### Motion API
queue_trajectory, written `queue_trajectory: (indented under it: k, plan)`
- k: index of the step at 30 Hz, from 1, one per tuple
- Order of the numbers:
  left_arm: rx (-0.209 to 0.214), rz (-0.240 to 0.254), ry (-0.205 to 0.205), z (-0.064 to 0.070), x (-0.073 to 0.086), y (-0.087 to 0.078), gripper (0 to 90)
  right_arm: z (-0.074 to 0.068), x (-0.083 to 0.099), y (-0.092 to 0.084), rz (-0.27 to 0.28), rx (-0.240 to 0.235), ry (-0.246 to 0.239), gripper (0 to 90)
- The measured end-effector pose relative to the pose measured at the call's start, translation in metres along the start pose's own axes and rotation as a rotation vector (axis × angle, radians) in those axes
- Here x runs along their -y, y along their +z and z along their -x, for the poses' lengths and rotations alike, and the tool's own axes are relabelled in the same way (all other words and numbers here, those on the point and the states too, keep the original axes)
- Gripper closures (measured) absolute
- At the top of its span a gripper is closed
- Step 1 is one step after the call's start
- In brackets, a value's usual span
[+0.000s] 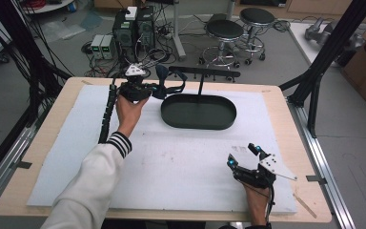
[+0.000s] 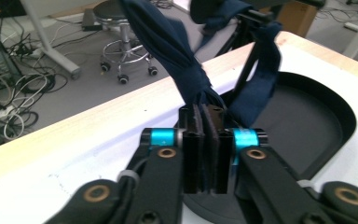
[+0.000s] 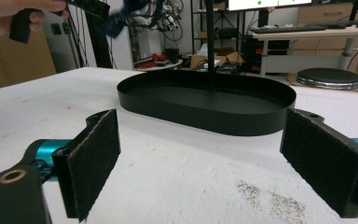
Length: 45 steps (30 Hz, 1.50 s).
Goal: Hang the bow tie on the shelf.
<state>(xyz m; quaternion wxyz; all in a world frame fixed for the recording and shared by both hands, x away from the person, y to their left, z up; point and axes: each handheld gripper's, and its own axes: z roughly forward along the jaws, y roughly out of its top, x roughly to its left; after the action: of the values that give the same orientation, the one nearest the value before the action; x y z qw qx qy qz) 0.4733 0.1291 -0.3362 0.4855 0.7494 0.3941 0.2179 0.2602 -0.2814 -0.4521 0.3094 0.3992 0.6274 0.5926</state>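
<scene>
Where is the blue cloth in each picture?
High view: the blue cloth is at top centre, hanging off the left end of the stand's bar, beside the left gripper.
Left gripper view: upper middle, running down into that gripper's pads.
Right gripper view: a small blue bit at the top left.
Shared landmark: the black oval tray.
</scene>
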Motion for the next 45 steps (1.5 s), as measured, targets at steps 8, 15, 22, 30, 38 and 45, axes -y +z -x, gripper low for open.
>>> queue_trajectory:
  k: [8,15,22,30,38,45]
  plan:
    - [-0.041,-0.022,0.061,0.002,0.008,-0.010,42.9,0.001,0.000,0.000,0.008,-0.003,-0.005,10.9]
    - [0.084,0.040,0.064,-0.009,0.023,-0.046,18.2,0.000,0.000,0.000,0.003,-0.002,-0.003,10.9]
    - [0.111,0.110,0.089,-0.020,0.057,-0.108,17.8,-0.002,0.000,0.001,0.001,0.006,-0.031,10.9]
    - [0.068,0.201,0.086,-0.036,0.113,-0.172,17.9,-0.003,0.000,0.001,0.002,0.011,-0.031,10.9]
    - [0.050,0.232,0.102,-0.038,0.159,-0.200,17.9,-0.004,0.000,0.000,0.000,0.021,-0.035,10.9]
    - [0.031,0.275,0.107,-0.031,0.185,-0.203,17.9,-0.004,0.000,0.001,-0.002,0.026,-0.035,10.9]
